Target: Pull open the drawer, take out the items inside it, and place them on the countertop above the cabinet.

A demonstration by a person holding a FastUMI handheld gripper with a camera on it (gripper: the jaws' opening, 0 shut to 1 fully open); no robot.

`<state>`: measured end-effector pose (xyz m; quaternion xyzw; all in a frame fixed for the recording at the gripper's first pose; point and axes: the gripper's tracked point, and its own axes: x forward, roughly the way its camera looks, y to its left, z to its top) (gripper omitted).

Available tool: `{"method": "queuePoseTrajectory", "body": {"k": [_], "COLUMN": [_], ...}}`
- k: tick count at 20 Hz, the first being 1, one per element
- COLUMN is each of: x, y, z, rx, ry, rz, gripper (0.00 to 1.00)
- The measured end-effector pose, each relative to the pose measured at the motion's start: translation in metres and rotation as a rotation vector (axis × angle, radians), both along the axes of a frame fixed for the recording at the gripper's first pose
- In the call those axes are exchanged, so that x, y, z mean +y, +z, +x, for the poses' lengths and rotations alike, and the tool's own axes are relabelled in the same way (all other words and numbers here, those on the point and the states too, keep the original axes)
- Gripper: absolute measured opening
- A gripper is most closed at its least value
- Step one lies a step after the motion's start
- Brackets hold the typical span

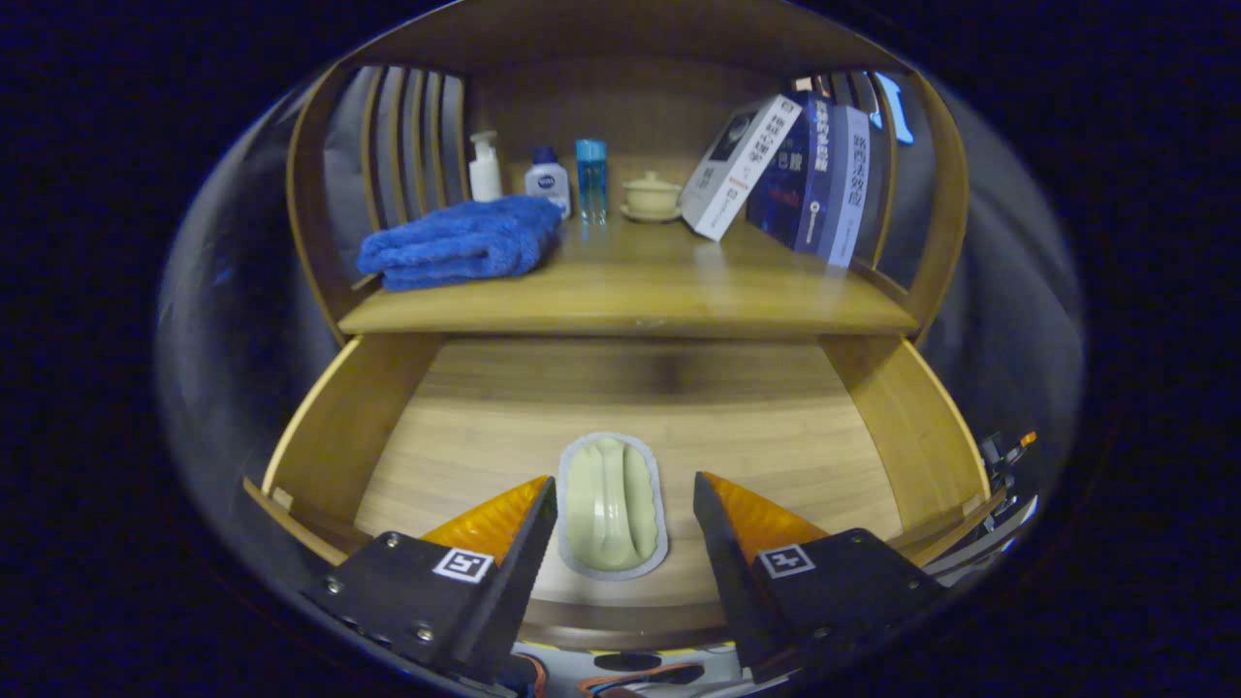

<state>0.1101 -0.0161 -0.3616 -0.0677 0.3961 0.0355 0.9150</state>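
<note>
My gripper hangs over the pulled-out drawer, fingers spread wide, holding nothing. One item lies between them on the drawer floor: a pale green oblong pad with a grey rim and a lengthwise groove, smooth and rubbery-looking. I can't tell whether either finger touches it; there seems to be a gap on both sides.

Drawer: light wood, grained floor, plain side walls.

Beyond the fingers, the countertop, same wood. I count there:
- one folded blue towel, plush, ahead to the left
- three bottles behind it: one white pump, one squat white with a blue cap, one clear blue and tall
- one small lidded cream cup on a saucer
- three books leaning, ahead to the right
</note>
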Motion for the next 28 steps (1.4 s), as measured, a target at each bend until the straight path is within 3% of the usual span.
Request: {"method": "queuePoseTrajectory", "body": {"k": [2, 5, 9, 12, 13, 19, 28], "x": [0.001, 0.002, 0.014, 0.023, 0.025, 0.041, 0.044], "y": [-0.007, -0.02, -0.043, -0.042, -0.039, -0.007, 0.092], "z": [0.002, 0.009, 0.008, 0.011, 0.014, 0.022, 0.015], "rx": [0.035, 0.062, 0.129, 0.069, 0.032, -0.11, -0.33], "ry": [-0.012, -0.049, -0.023, -0.034, -0.031, -0.006, 0.094], "rz": [-0.002, 0.031, 0.054, 0.094, 0.1, 0.185, 0.181], "gripper": [0.83, 0.57, 0.57, 0.2, 0.15, 0.15, 0.15]}}
